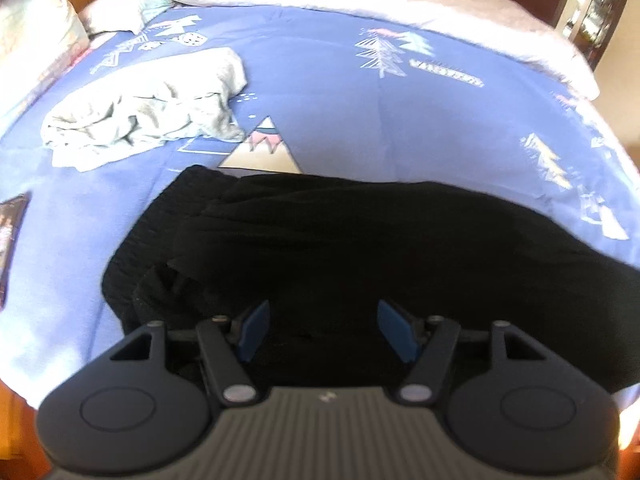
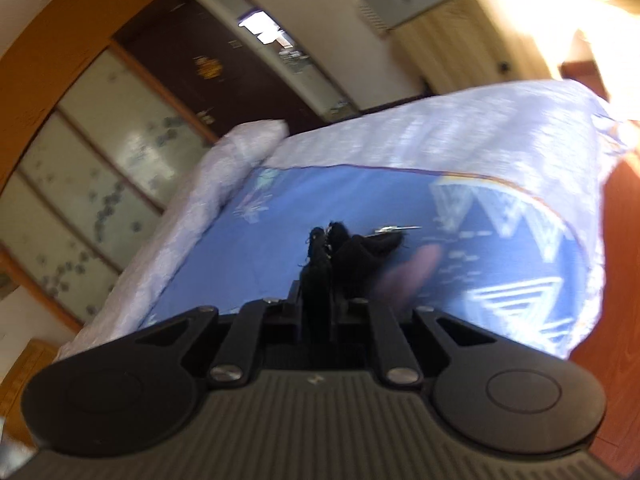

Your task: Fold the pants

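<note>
left hand-held gripper (image 1: 320, 330): released, fingers apart just above the near edge of the black pants (image 1: 360, 248) | right hand-held gripper (image 2: 320, 280): clenched on a pants end, lifted over the bed (image 2: 240, 232) | step: carrying the fold | next: left should pin or grasp the pants.

The left gripper (image 1: 320, 330) has a grey ribbed body with a small pale mark at its top edge, two round black discs at 4 and 8 o'clock, black link arms with silver screws, and blue pads (image 1: 394, 330). The right gripper (image 2: 318, 280) is built alike: ribbed grey housing, black discs, silver screws.
</note>
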